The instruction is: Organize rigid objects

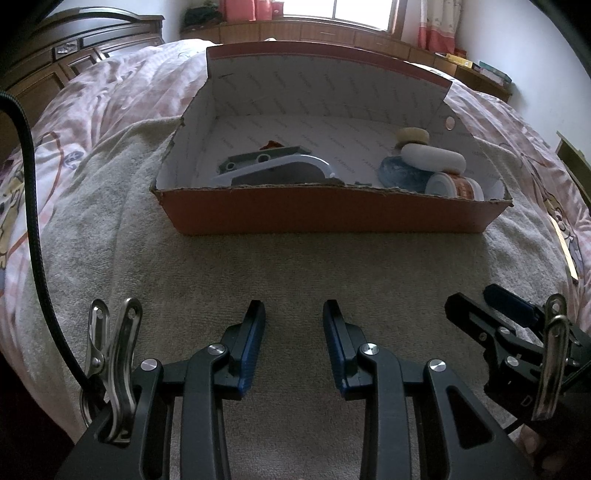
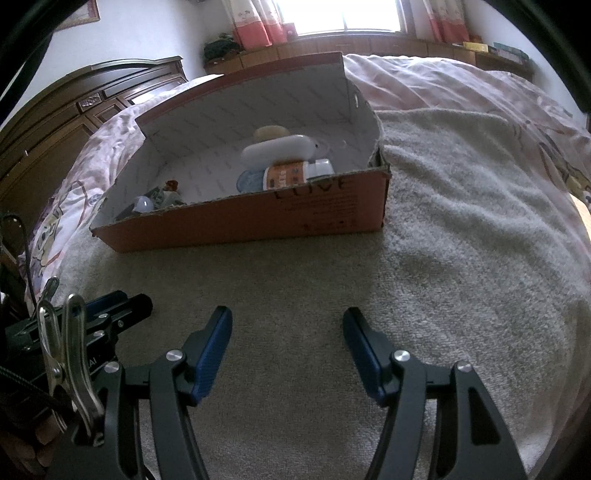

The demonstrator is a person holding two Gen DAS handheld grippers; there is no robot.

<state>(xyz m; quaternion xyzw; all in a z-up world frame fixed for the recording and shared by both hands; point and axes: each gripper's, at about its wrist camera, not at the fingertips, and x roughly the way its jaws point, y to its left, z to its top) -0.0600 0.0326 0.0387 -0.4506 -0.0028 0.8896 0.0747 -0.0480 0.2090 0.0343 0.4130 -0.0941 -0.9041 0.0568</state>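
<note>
An orange cardboard box with a white inside stands open on a beige towel. In it lie a grey and white part, a white oblong case, a blue round object, a beige disc and a white bottle with an orange label. My left gripper is open and empty above the towel, short of the box. My right gripper is open and empty, also short of the box. The bottle and the white case show in the right wrist view.
The towel lies on a bed with a pink patterned quilt. A dark wooden headboard is at the left. A window and wooden cabinets are behind. The right gripper's body shows at the left view's right edge.
</note>
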